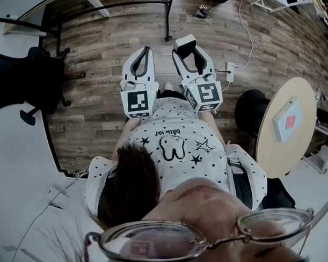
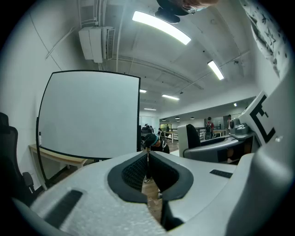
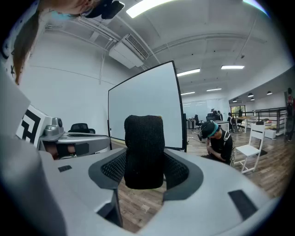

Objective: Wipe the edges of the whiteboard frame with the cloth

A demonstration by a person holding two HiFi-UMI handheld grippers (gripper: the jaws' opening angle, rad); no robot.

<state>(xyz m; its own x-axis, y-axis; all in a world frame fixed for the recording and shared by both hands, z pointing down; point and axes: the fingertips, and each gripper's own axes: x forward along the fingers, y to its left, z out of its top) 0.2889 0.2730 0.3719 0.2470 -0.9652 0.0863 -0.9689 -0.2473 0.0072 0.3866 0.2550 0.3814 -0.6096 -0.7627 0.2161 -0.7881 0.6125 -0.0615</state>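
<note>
Right gripper view shows the right gripper with its jaws squeezed onto a dark cloth. The cloth stands up between the pads, and its top pokes out past the tips. The left gripper has its jaws pressed together with nothing in them. The person holds both grippers out in front, side by side, over the wood floor. The whiteboard stands across the room, well apart from the cloth, and its thin black frame runs down the side. I think the wiping has not begun yet and this is the getting-ready part: cloth in hand, board ahead. Next the person needs to walk up to the board, lay the cloth flat on one edge of the frame and slide it along, pressing softly so the cloth does not slip out.
</note>
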